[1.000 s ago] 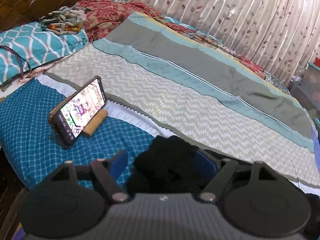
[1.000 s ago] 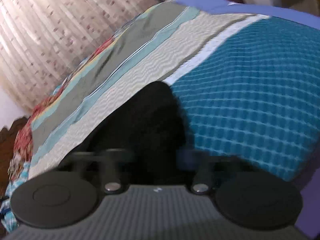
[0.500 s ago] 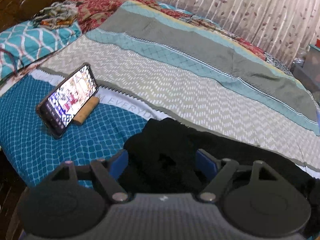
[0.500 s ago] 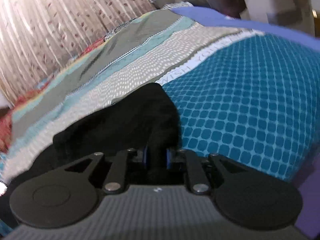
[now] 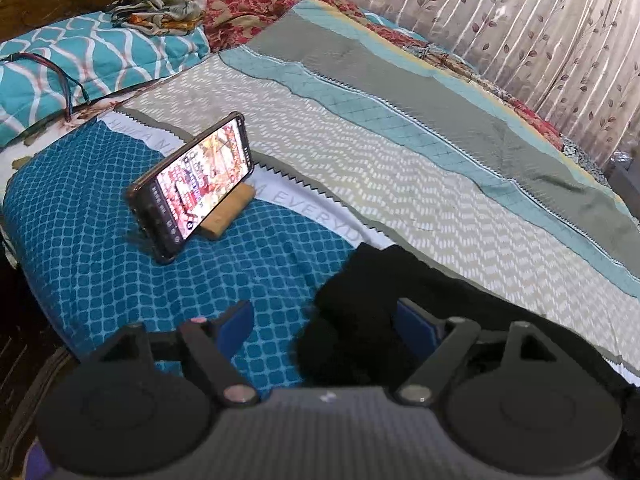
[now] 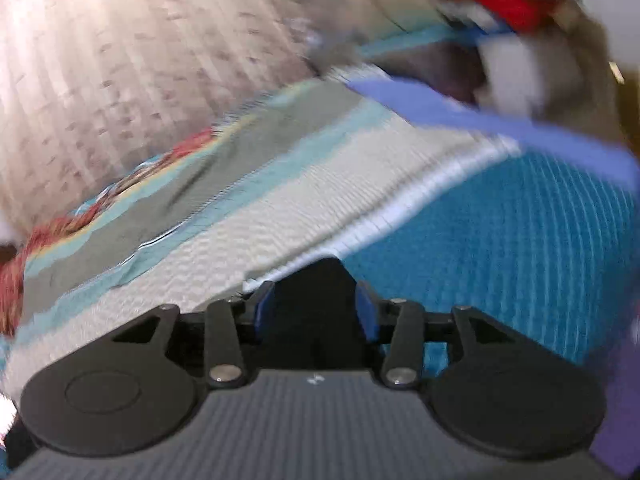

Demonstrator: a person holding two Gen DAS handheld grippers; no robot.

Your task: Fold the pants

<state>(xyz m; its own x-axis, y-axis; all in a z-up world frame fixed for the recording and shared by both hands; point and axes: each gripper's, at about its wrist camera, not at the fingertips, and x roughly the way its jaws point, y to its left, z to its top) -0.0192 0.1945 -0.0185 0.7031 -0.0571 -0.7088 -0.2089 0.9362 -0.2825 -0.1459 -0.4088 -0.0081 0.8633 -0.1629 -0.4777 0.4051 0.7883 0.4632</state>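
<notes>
Left wrist view: black pants (image 5: 360, 304) lie bunched on the patterned bedspread (image 5: 400, 184), between the left gripper (image 5: 326, 320)'s wide, still parting jaws without being pinched, while the right gripper (image 6: 316, 308)'s jaws are opening around another black fold, a phone (image 5: 196, 184) propped nearby.

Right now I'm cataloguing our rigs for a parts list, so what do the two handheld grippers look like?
Both look alike. The left gripper and right gripper each have a grey ribbed body with a small white mark at its front edge, two black round discs at the sides, black linkage arms with silver pivot pins, and blue pads on the fingers. No cables, hands or sleeves show.
</notes>
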